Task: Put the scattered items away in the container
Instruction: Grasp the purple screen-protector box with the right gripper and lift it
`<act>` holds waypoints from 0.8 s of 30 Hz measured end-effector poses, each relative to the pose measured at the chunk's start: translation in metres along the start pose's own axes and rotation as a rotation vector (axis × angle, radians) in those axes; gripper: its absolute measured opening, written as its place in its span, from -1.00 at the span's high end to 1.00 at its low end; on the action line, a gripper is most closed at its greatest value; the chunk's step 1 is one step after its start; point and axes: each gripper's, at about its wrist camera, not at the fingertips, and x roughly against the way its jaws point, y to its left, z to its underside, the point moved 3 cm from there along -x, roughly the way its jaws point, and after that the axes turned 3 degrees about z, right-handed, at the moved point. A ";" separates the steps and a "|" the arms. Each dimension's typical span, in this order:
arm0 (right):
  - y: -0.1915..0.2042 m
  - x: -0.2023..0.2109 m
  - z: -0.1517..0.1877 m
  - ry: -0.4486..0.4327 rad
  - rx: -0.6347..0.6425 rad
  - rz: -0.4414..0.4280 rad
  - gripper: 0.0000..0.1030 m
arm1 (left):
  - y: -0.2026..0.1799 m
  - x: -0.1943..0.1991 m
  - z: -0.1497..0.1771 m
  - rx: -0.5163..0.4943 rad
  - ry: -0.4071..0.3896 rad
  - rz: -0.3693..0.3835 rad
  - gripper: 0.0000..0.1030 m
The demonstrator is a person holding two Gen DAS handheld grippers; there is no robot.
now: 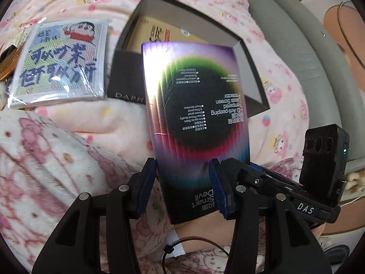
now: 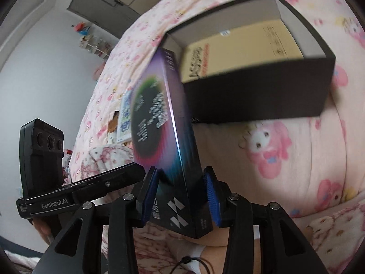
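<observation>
Holding the lower end of the rainbow-printed box (image 1: 196, 105) between them, the fingers (image 1: 148, 182) of the left gripper (image 1: 184, 175) are partly closed and clamped on its edges, the broad printed face turned to that camera. The right gripper (image 2: 180, 182) flanks the same end across the box's narrow side. One pad touches the face, but whether the other presses cannot be told, so I would trust only the left grip. The box stands above the pink bedcover (image 1: 285, 80), its far end just short of the near wall of the dark open container (image 2: 257, 96), which fills the upper right of the right wrist view and already holds a flat tan package (image 2: 239, 52). To do this well, carry the far end clear over that wall, tip the box flat to lie on the package, and release only once it rests inside. A cartoon packet (image 1: 61, 61) at upper left waits its turn.
</observation>
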 end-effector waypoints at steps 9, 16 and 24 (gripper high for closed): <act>-0.019 -0.013 0.002 0.001 -0.038 0.036 0.14 | -0.003 -0.026 -0.020 -0.050 0.020 -0.013 0.07; -0.013 -0.032 -0.010 0.000 0.041 0.170 0.04 | -0.002 -0.054 -0.037 -0.069 0.037 -0.004 -0.06; -0.006 -0.047 -0.015 -0.042 0.094 0.266 -0.08 | 0.003 -0.056 -0.038 -0.123 -0.034 -0.018 -0.20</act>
